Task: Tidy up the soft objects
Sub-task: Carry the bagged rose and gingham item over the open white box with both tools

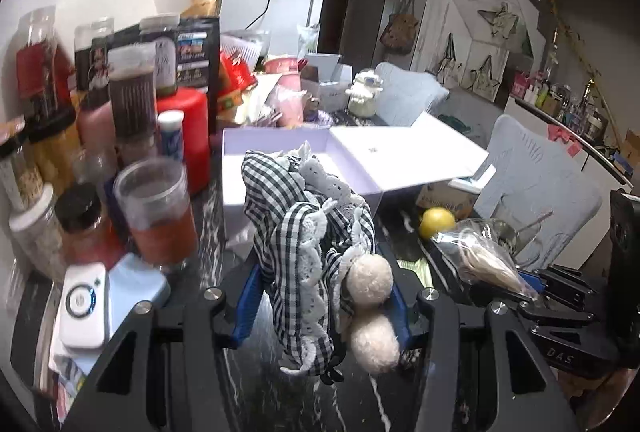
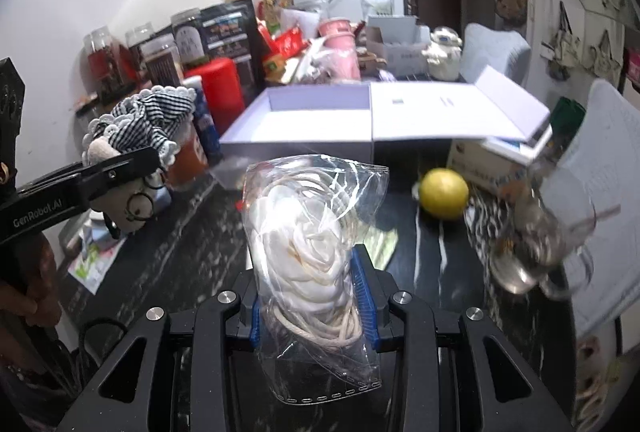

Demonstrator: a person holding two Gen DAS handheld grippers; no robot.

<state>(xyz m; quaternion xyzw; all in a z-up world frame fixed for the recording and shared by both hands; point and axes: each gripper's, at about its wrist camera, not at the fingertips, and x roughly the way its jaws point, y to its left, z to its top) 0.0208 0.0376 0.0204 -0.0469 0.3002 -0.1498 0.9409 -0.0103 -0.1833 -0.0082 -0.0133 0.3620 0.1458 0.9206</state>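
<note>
Left hand-held gripper (image 1: 322, 306) clamped on gingham scrunchies with pompoms (image 1: 308, 232), right hand-held gripper (image 2: 310, 296) clamped on bagged white cloth (image 2: 310, 256), both above bench (image 2: 180, 252); carry over open white box (image 2: 316, 120), lower inside, release gently

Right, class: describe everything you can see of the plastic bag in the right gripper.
The plastic bag is clear, crinkled and glossy, with a perforated edge at its lower end. Inside sit bunched white cloth and coiled cream cord. It stands roughly upright, pinched between the right gripper's blue pads, above the dark marbled table.
</note>
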